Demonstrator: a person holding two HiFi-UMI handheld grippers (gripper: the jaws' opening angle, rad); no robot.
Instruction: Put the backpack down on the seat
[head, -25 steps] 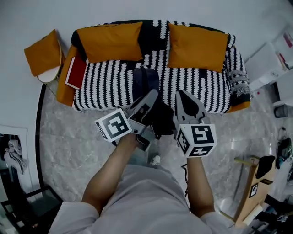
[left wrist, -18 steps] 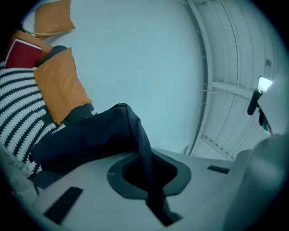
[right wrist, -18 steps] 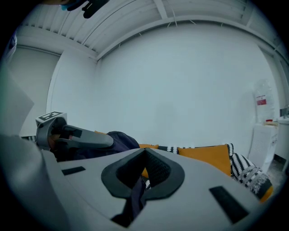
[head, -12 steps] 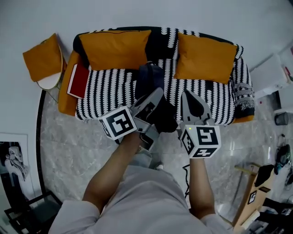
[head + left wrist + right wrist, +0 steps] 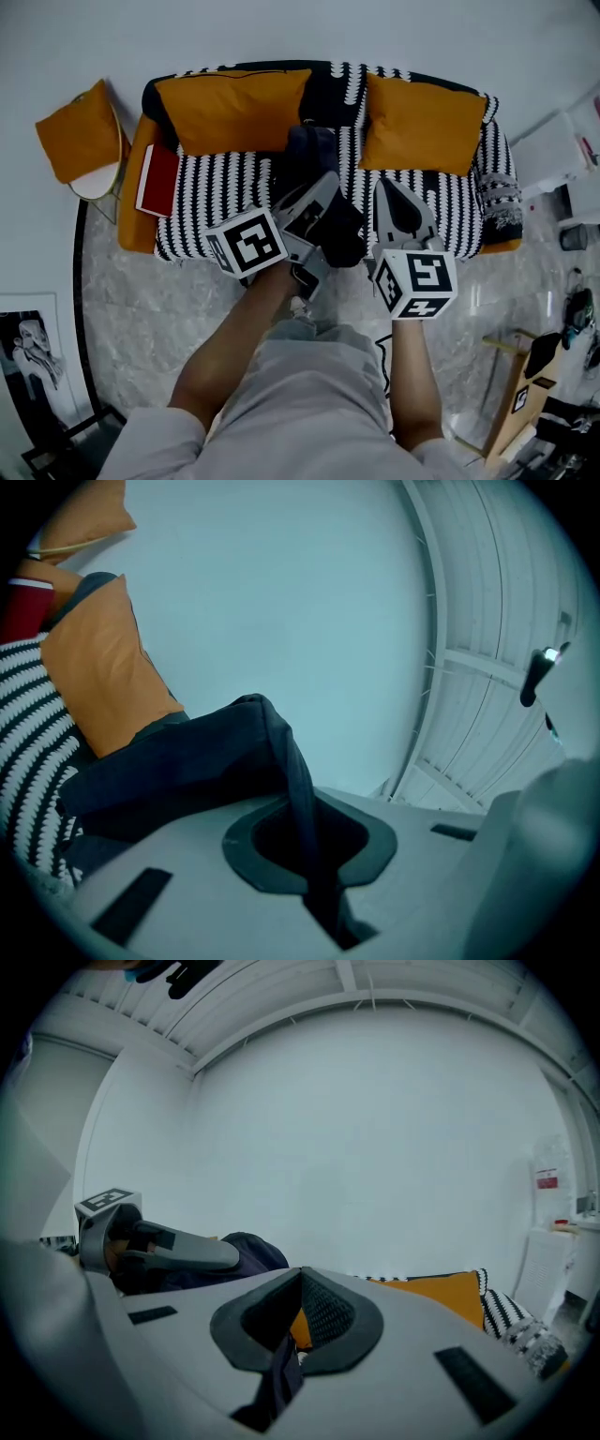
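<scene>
The dark navy backpack (image 5: 307, 161) is over the middle of the striped sofa seat (image 5: 211, 192), between the two orange cushions; I cannot tell whether it touches the seat. My left gripper (image 5: 323, 192) is shut on a dark backpack strap (image 5: 286, 761) that runs down between its jaws. My right gripper (image 5: 394, 197) is just to the right, shut on another dark strap (image 5: 279, 1382). In the right gripper view the left gripper (image 5: 164, 1246) lies against the backpack (image 5: 251, 1249).
Orange cushions (image 5: 234, 98) (image 5: 424, 122) lean on the sofa back. A red book (image 5: 157, 178) lies at the seat's left end. A side table (image 5: 94, 173) with another orange cushion stands to the left, and a wooden stand (image 5: 511, 394) at the right.
Both grippers and the backpack have moved forward over the sofa seat, toward the backrest. Both grips stay closed on the straps.
</scene>
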